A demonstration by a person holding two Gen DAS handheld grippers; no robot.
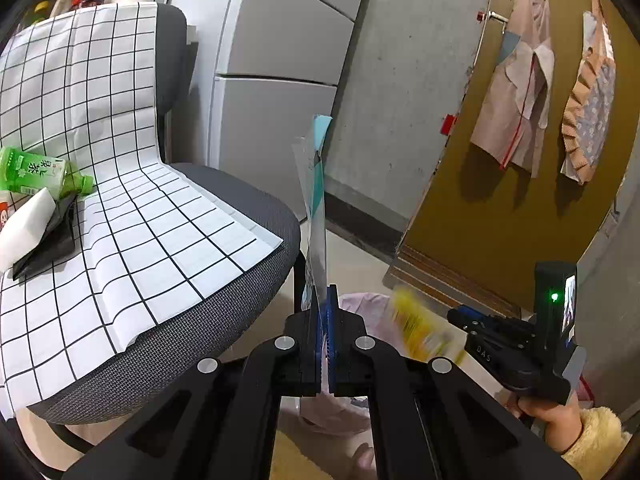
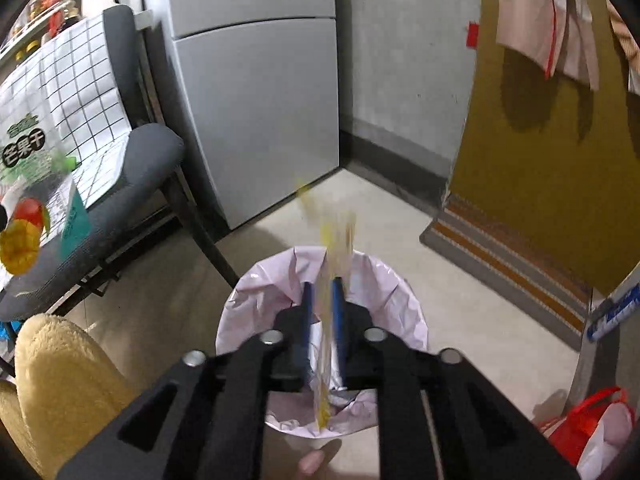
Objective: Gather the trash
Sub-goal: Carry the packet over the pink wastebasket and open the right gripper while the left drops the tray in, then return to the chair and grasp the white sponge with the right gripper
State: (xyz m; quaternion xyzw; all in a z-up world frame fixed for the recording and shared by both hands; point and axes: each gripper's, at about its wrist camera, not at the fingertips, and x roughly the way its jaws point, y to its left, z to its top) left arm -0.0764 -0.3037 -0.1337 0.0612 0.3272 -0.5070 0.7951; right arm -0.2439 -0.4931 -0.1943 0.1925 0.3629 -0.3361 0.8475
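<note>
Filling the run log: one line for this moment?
left tool: shut on snack bag | right tool: open, yellow wrapper dropping | pink-lined bin below

glossy plastic wrapper (image 1: pixel 314 216), mesh-fabric chair (image 1: pixel 224 300)

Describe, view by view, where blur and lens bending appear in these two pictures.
Left wrist view: the yellow wrapper near the right gripper is smeared by motion, while the bottle is sharp and the fridge edges bow. Right wrist view: the yellow wrapper over the bin streaks; the corners go dark.
</note>
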